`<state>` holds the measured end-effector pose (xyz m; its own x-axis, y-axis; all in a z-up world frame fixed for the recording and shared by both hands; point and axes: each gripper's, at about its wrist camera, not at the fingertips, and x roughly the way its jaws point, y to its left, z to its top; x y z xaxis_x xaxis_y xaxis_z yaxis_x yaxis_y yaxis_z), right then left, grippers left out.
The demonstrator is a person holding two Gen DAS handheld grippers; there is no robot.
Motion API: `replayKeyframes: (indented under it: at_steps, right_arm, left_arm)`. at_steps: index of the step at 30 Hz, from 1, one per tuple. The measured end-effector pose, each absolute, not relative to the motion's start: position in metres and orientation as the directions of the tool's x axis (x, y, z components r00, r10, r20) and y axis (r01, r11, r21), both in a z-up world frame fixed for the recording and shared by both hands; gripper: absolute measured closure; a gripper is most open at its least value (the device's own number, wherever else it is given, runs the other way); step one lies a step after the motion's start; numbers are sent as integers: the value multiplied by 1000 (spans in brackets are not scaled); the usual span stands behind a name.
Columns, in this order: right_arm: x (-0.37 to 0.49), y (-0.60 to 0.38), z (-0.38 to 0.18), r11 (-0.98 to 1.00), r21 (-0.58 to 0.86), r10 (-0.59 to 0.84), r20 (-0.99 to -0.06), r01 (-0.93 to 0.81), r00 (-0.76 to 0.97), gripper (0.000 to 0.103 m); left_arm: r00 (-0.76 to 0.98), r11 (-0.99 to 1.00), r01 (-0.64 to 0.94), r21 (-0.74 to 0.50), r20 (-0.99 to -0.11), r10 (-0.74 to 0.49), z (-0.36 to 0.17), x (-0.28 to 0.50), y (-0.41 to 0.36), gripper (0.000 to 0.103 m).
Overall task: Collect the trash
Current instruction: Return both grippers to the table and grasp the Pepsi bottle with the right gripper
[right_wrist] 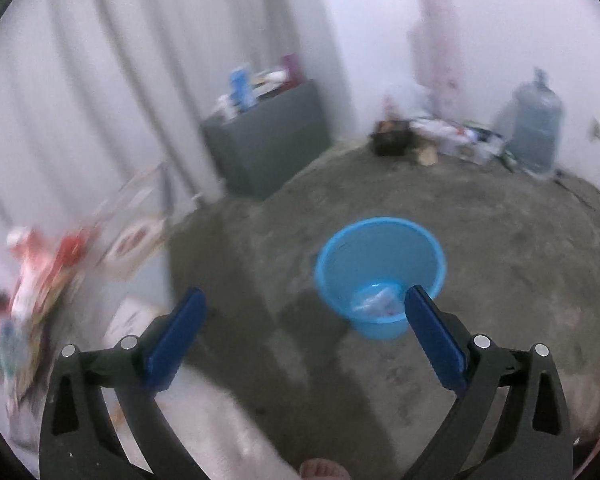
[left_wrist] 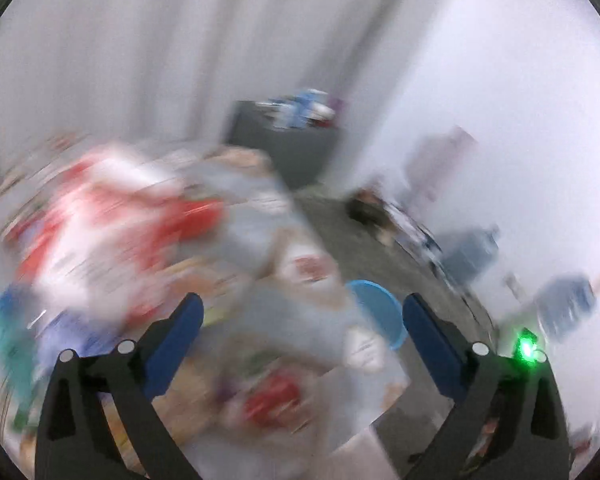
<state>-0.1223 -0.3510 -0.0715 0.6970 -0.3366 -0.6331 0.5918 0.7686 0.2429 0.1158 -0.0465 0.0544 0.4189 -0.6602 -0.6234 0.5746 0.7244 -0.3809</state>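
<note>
Blue pads on both of my grippers stand wide apart, and nothing is between them. My left gripper [left_wrist: 302,312] hangs over a heap of trash [left_wrist: 140,240] on a table; the picture is very blurred, so I can only tell red and white wrappers, some teal and blue at the left edge, and a pale sheet under the fingers. To the right of this heap, low behind the table edge, I see a part of the blue bucket [left_wrist: 380,312] on the floor. Further right, near the wall, two water jugs [left_wrist: 568,308] stand, also blurred.

From my right gripper [right_wrist: 306,308] the view is clearer. At the left edge lies the same trash, red and white, on the table corner. Behind it is a grey curtain [right_wrist: 120,80], then a grey cabinet [right_wrist: 268,144] with boxes on top. In the middle, on the grey concrete floor [right_wrist: 500,260], the bucket stands upright, just beside my right fingertip in the picture, with some clear crumpled wrapping [right_wrist: 376,300] at its bottom. At the far right a big water jug stands by the wall. At the bottom edge a bare foot [right_wrist: 324,470] shows.
</note>
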Motion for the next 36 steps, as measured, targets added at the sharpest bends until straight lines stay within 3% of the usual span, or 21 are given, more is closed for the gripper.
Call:
replayKeyframes:
  at_steps: [5, 9, 16, 21, 24, 29, 36]
  right_arm:
    - [-92, -285, -30, 895, 112, -308, -547, 432, 779, 8]
    - [-66, -234, -1, 974, 72, -151, -502, 215, 851, 8]
    - [0, -161, 25, 964, 69, 256, -492, -255, 832, 8]
    - [44, -124, 19, 891, 35, 394, -553, -453, 734, 8]
    - [72, -102, 13, 846, 30, 442, -600, -533, 667, 10]
    - [100, -60, -8, 800, 7, 445, -677, -600, 586, 19]
    - [109, -52, -26, 782, 46, 441, -745, -621, 500, 45]
  left_arm:
    - [544, 820, 416, -393, -616, -571, 32, 104, 66, 5]
    - [607, 848, 332, -413, -595, -527, 14, 96, 122, 5]
    - [643, 884, 391, -255, -612, -461, -8, 122, 149, 5]
    - [605, 874, 462, -152, -667, -436, -28, 152, 151, 6]
    - [575, 862, 491, -126, -697, -429, -41, 171, 142, 13]
    - [544, 871, 482, -98, -745, -385, -61, 189, 130, 34]
    - [499, 888, 432, -158, -778, -381, -76, 197, 131, 55]
